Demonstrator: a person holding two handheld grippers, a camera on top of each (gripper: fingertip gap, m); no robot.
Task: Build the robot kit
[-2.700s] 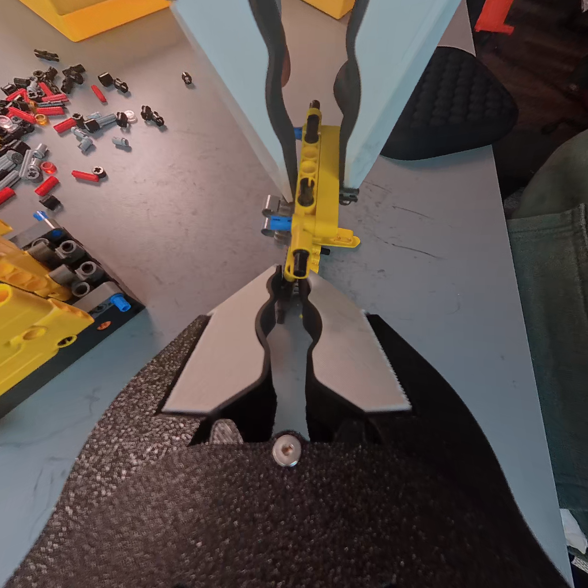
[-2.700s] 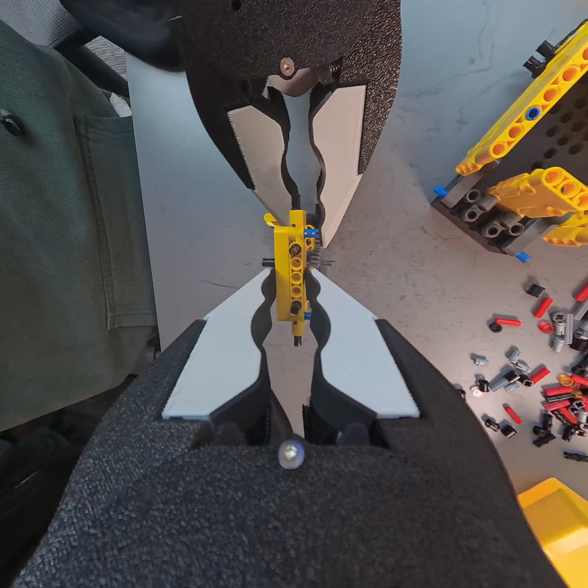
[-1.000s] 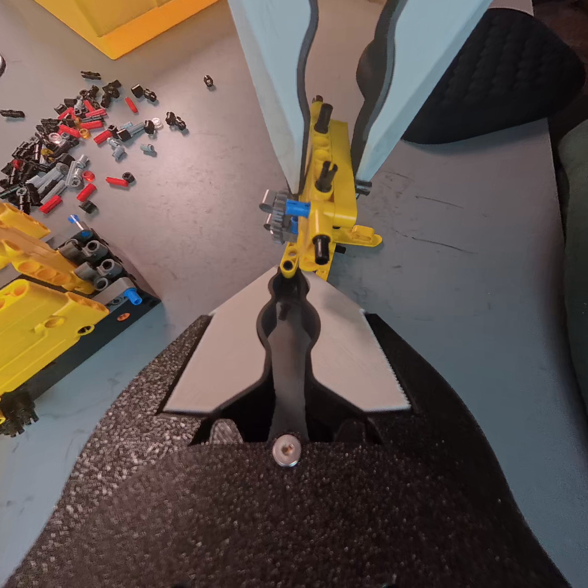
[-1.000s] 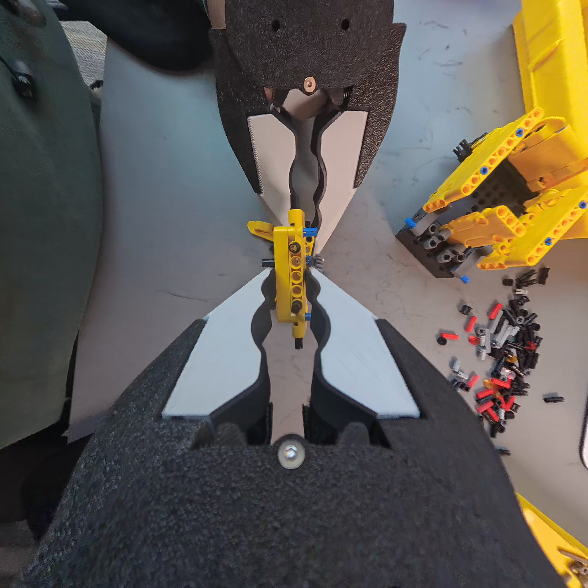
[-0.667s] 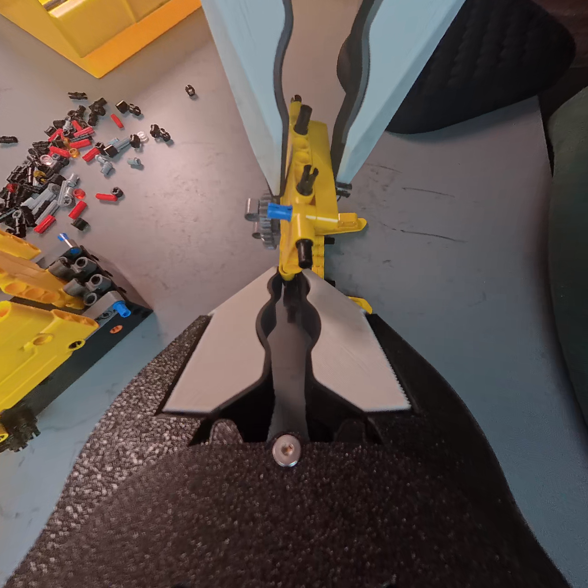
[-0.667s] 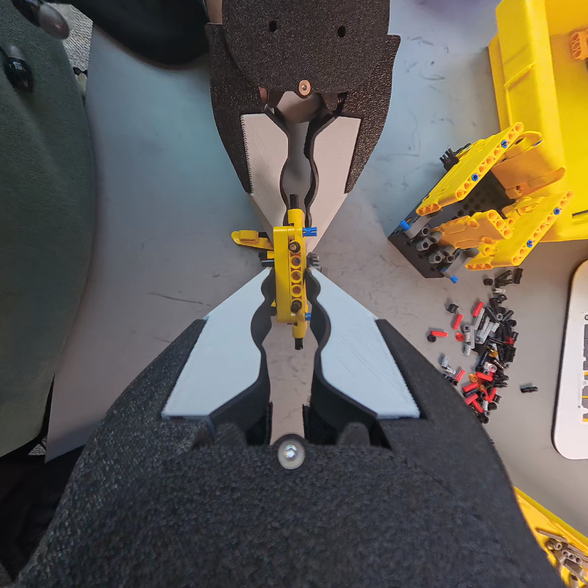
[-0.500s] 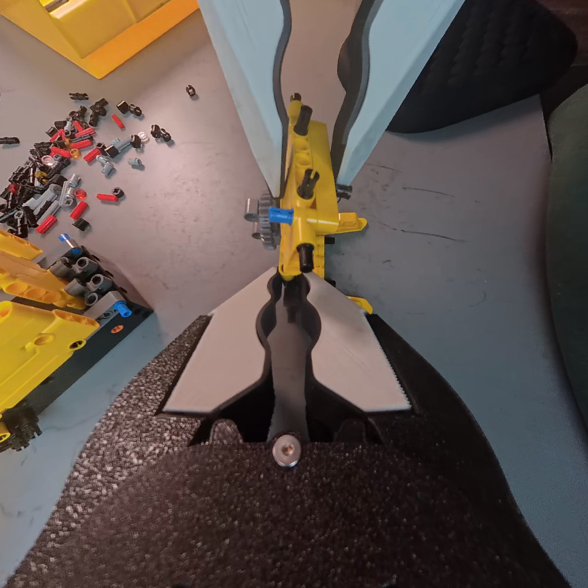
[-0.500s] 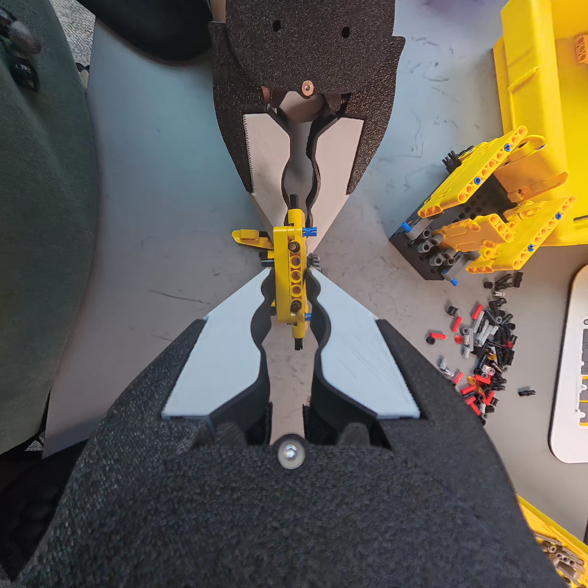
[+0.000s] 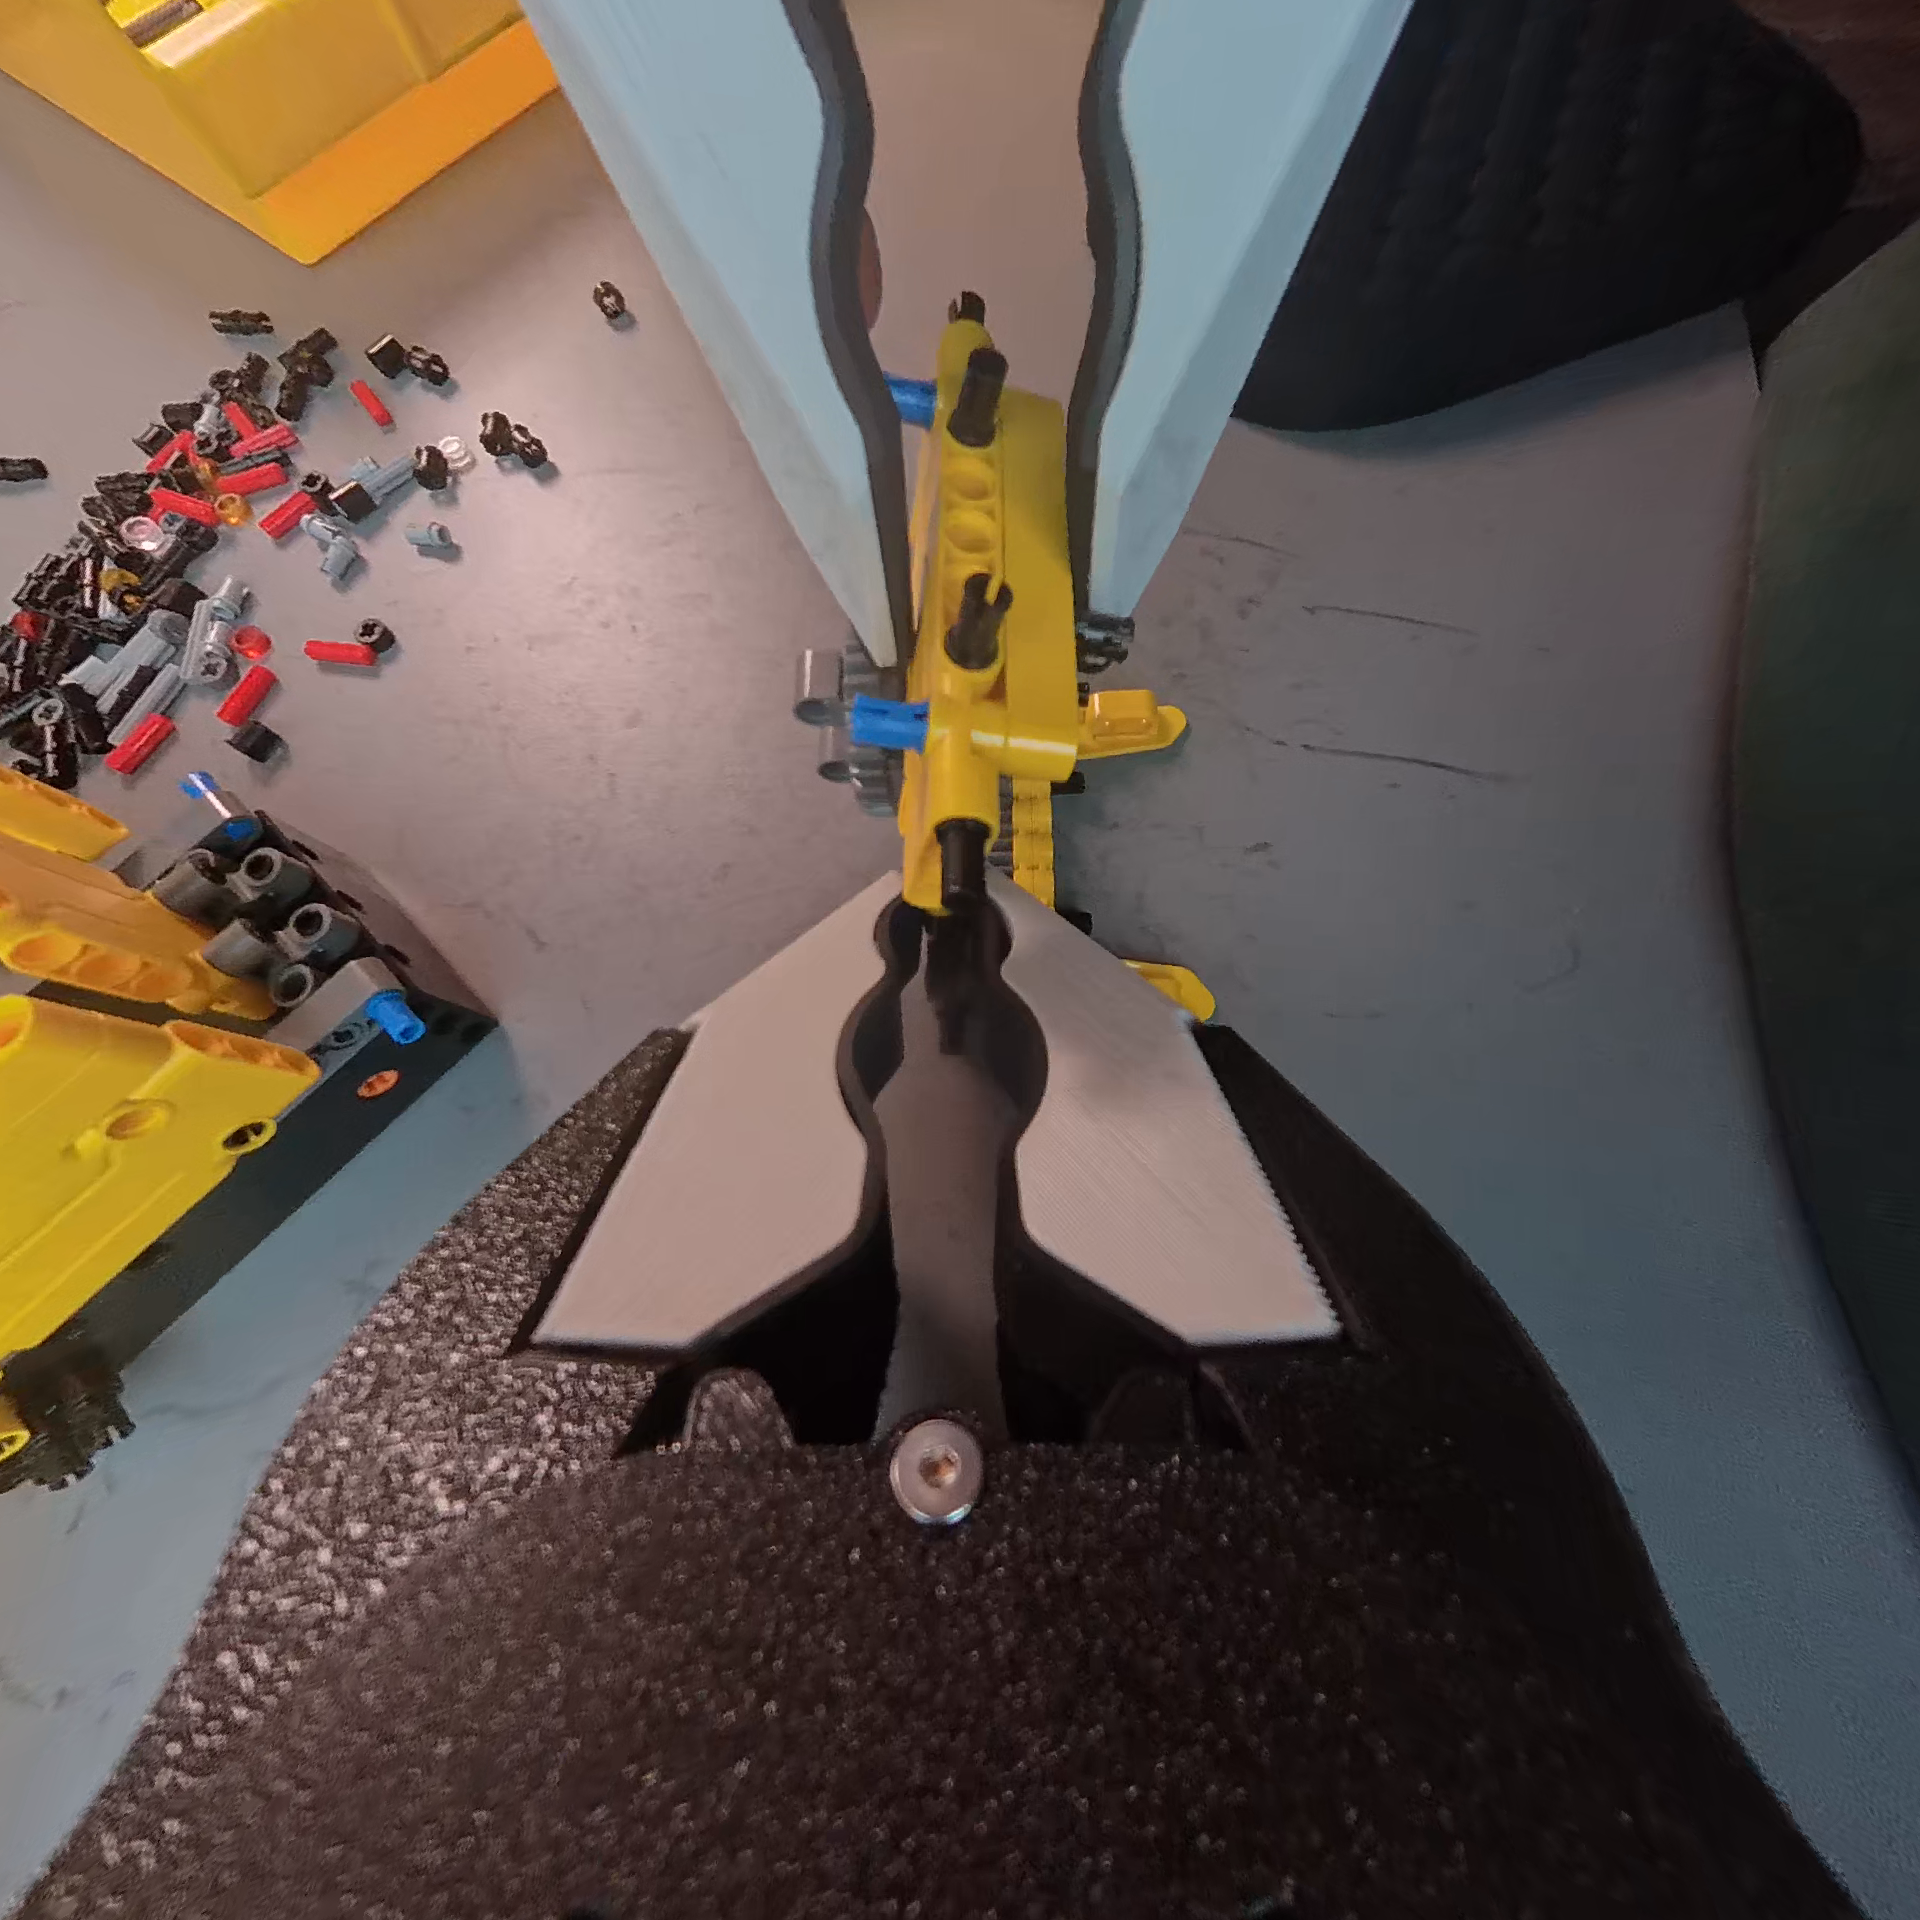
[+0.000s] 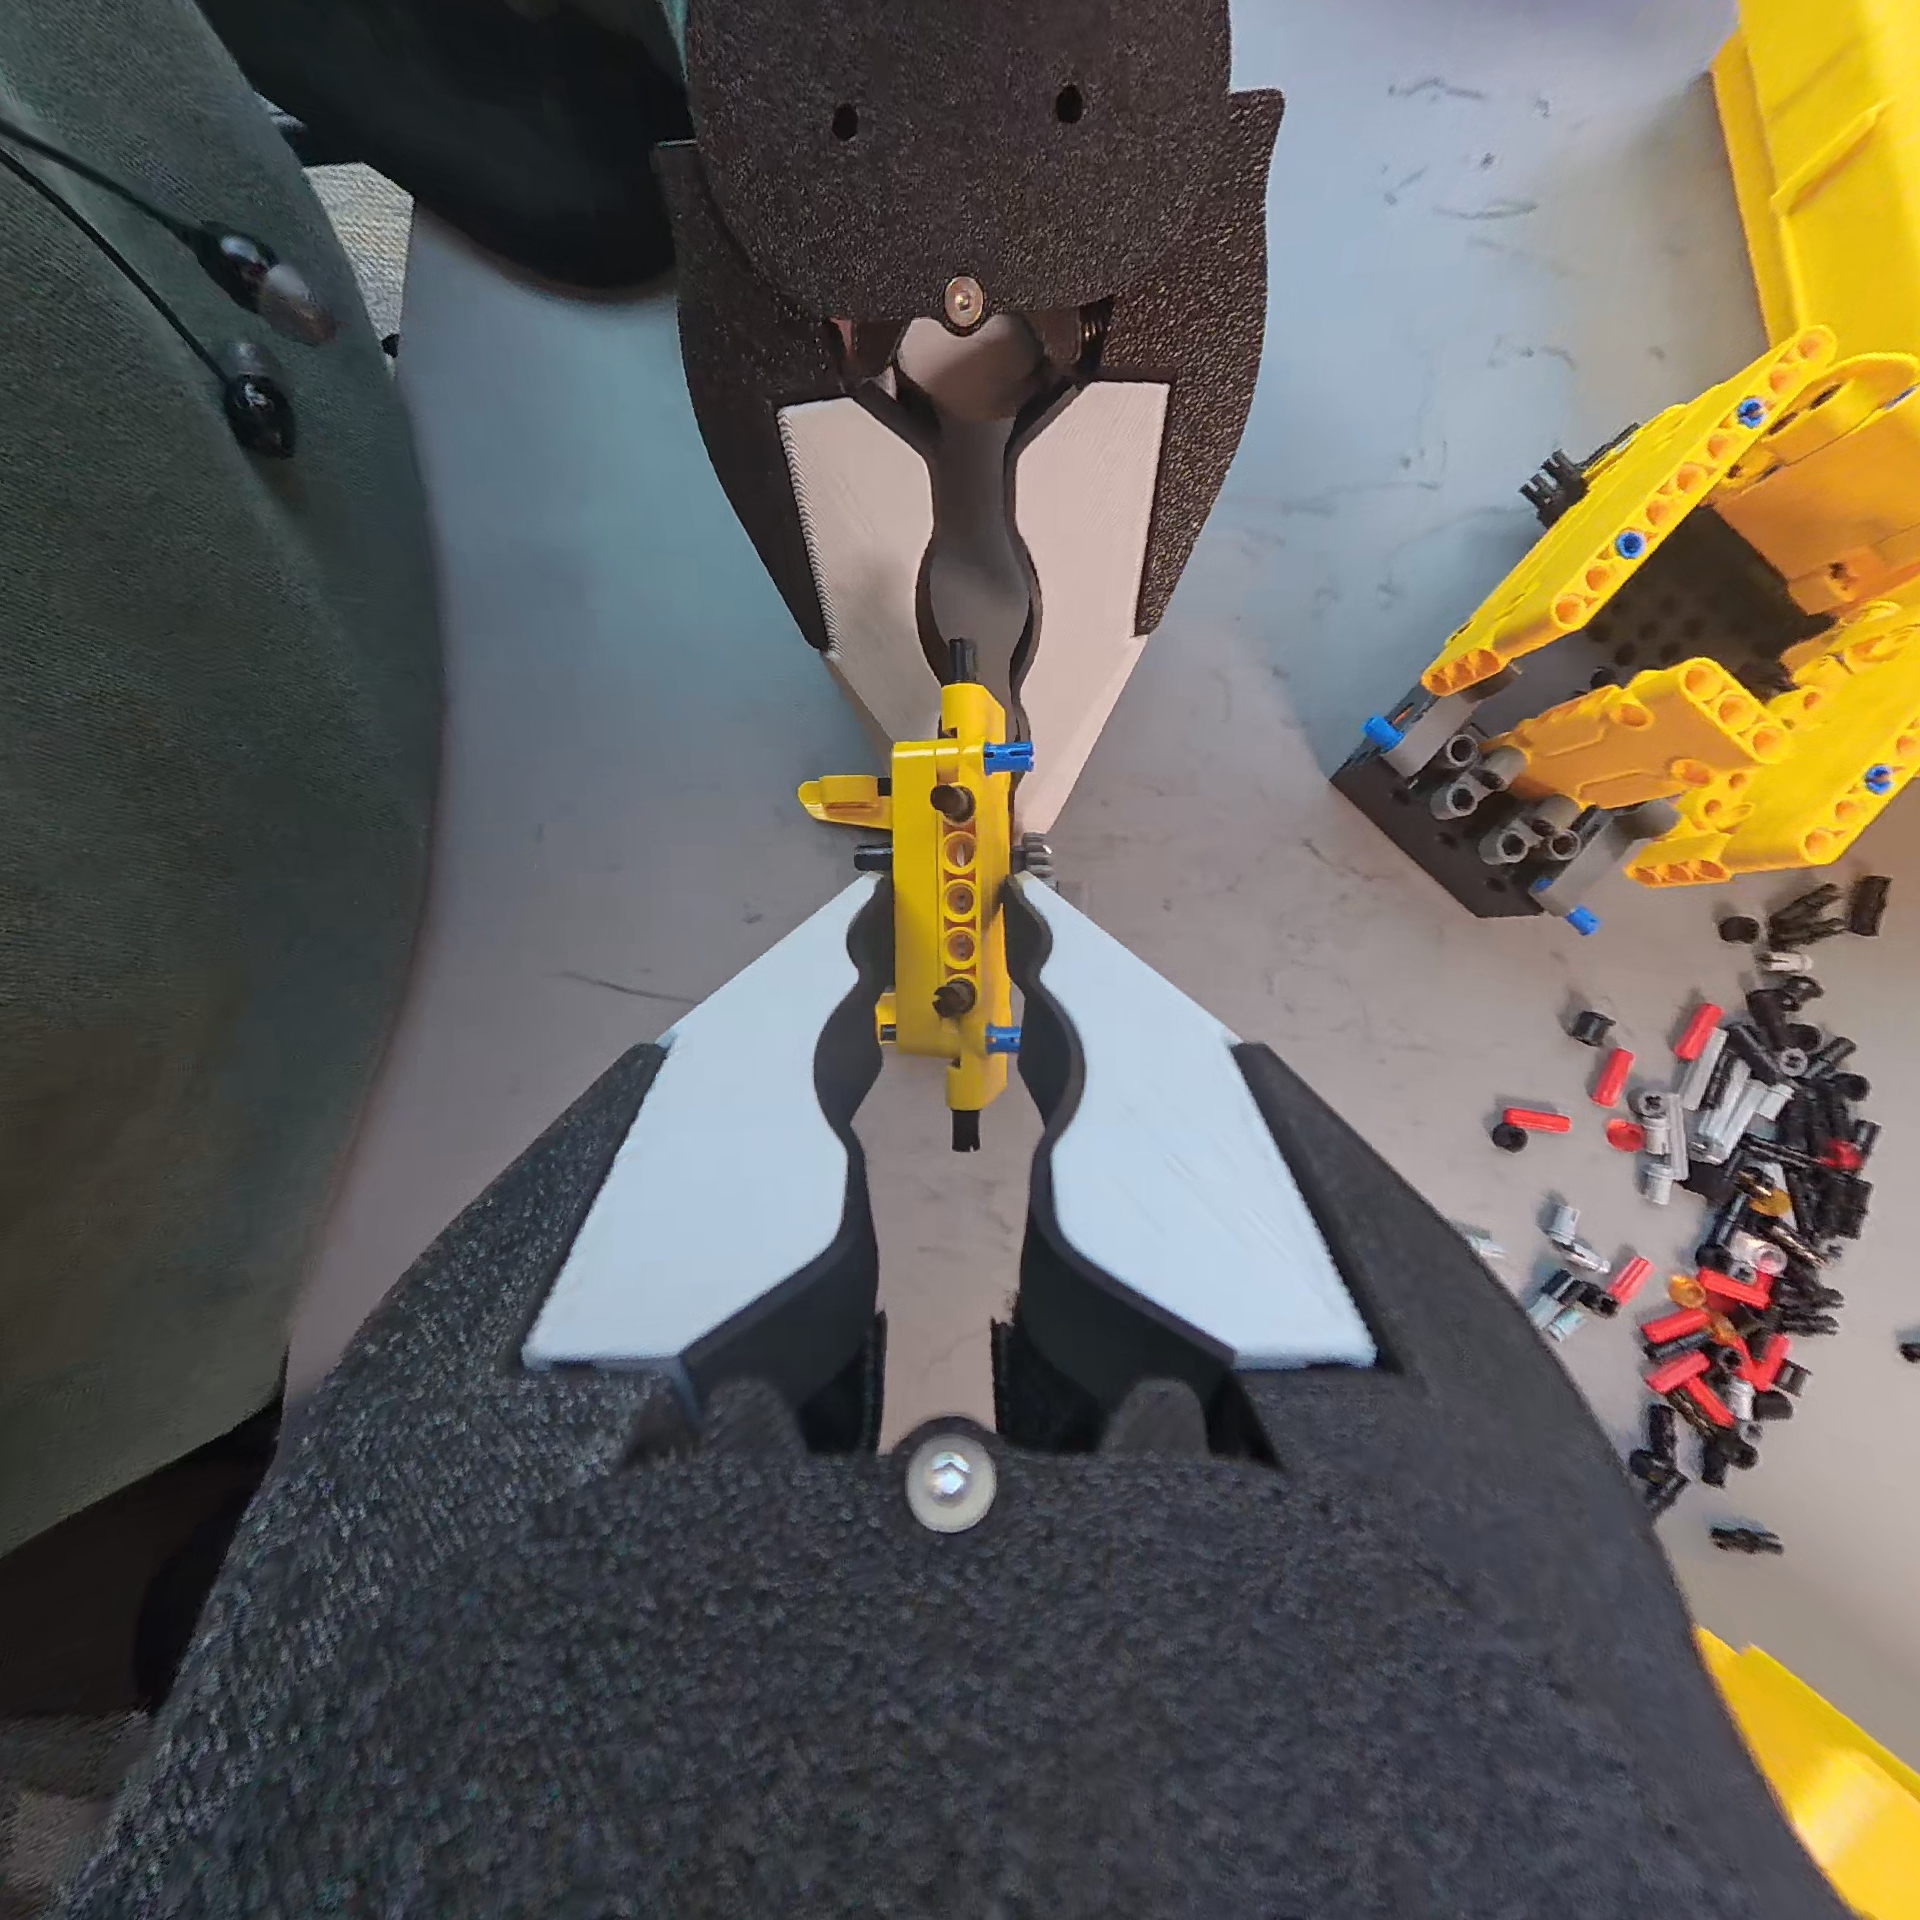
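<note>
A small yellow brick assembly (image 9: pixel 982 520) with black pins, blue pins and a grey gear hangs above the grey table (image 9: pixel 1403 935) between both grippers. My right gripper (image 10: pixel 945 883), with light-blue fingers, is shut on the sides of its holed beam (image 10: pixel 956 894). It comes in from the top in the left wrist view (image 9: pixel 992 634). My left gripper (image 9: pixel 951 894), with grey fingers, is shut on the assembly's near end, where a black pin (image 9: pixel 956 862) pokes between its tips. It faces the right gripper in the right wrist view (image 10: pixel 971 748).
A pile of small red, black and grey pins (image 9: pixel 177 540) (image 10: pixel 1756 1174) lies on the table. A larger yellow and black model (image 9: pixel 135 1039) (image 10: pixel 1662 748) stands beside it, with yellow bins (image 9: pixel 291 104) (image 10: pixel 1829 156) behind. A black mesh chair (image 9: pixel 1538 208) and a person's green garment (image 10: pixel 177 727) border the table edge. Tip to tip, the grippers are about 5 cm apart.
The assembly has turned a little between the grippers, and its end pin now sits deeper between the left tips. Both grippers have kept their hold and moved nearer the table.
</note>
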